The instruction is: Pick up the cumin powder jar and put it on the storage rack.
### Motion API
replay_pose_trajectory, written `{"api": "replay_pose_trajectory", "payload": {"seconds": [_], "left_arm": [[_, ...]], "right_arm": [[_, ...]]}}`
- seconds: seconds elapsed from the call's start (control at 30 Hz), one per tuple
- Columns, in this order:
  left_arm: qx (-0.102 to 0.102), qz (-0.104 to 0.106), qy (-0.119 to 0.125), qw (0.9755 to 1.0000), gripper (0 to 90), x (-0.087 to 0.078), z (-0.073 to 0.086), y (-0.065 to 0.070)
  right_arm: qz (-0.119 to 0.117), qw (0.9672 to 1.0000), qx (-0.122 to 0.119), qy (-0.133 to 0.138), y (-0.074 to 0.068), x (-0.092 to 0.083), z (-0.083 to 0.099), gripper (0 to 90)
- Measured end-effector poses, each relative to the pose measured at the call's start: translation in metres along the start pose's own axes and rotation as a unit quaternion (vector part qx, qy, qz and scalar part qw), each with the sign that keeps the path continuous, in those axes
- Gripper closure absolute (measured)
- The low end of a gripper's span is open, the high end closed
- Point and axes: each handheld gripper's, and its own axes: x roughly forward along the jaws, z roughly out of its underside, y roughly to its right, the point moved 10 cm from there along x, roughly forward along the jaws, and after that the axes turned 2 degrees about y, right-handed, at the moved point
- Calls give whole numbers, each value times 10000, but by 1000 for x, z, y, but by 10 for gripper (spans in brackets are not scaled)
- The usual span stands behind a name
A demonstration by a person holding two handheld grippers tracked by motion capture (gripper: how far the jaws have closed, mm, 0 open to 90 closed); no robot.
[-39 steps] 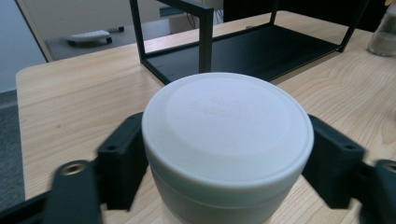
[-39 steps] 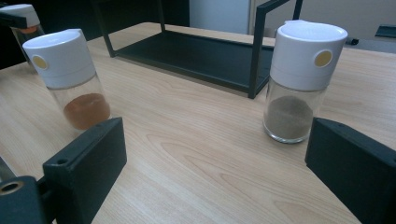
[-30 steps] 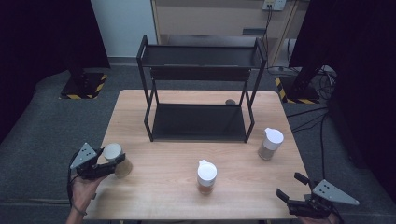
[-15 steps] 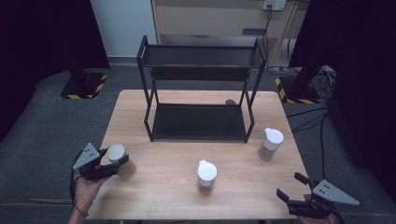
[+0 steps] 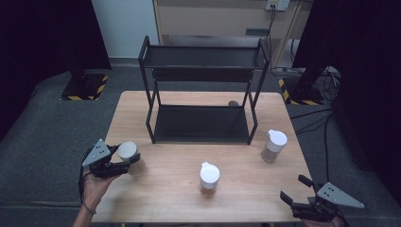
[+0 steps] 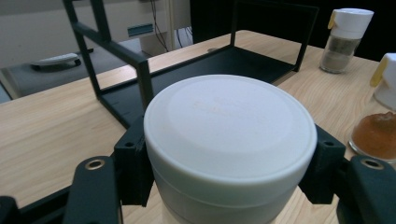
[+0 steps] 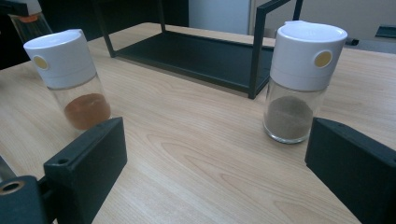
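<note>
Left hand-held gripper (image 5: pixel 124 164), lower left of the high view, pinches a white-capped jar (image 5: pixel 129 156) just under its cap. Right hand-held gripper (image 5: pixel 295 191), lower right, jaws spread, empty. Probable destination: black rack (image 5: pixel 201 125). Carry upright; clear the frame posts before setting down.
</note>
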Motion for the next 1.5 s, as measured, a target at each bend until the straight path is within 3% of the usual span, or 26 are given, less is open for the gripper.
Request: {"api": "replay_pose_trajectory", "payload": {"seconds": [0.47,0.97,1.27,1.5], "left_arm": [[198,358,-10,9992,329,29,-24,8],[345,734,-40,9967,329,68,-46,21],[326,804,-32,9962,329,88,-56,24],[172,806,36,9966,329,107,-63,22]], "right_arm": [[-13,10000,12,2,0,0,0,58],[-31,10000,40,18,1,0,1,59],[-40,10000,47,27,1,0,1,59],[-49,10000,65,27,2,0,1,59]]}}
